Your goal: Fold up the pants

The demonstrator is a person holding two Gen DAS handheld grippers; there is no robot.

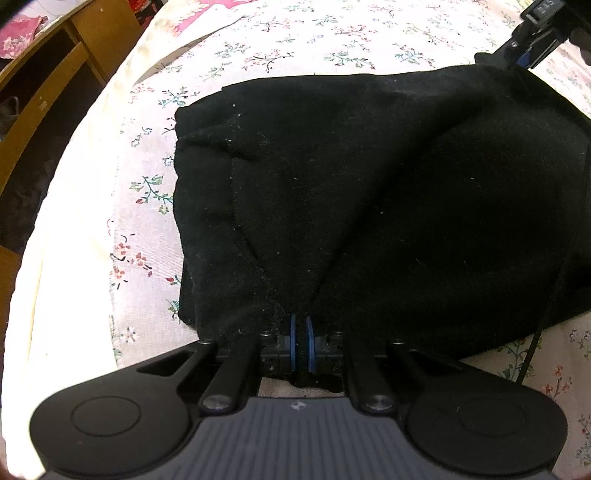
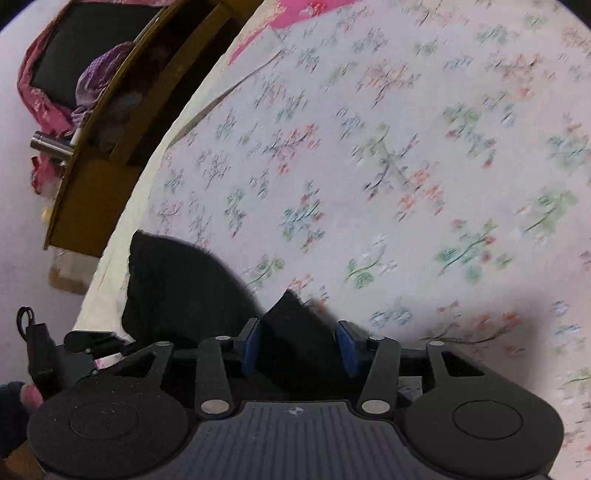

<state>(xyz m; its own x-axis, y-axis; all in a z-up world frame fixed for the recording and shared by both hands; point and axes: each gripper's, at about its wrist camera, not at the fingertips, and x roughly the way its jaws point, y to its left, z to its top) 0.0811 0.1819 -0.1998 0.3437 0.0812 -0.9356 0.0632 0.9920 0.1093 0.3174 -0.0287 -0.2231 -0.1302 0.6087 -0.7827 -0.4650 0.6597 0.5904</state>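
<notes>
The black pants lie folded in a thick stack on the floral bed sheet. My left gripper is shut on the near edge of the pants, with cloth pinched between its blue pads. My right gripper is open, with a corner of the black pants standing between its blue pads, which are apart from it. The right gripper also shows in the left wrist view at the far right corner of the pants.
A wooden shelf unit stands past the bed's left edge, with pink cloth on top. A pink pillow lies at the far end. A black cable runs along the right side of the pants.
</notes>
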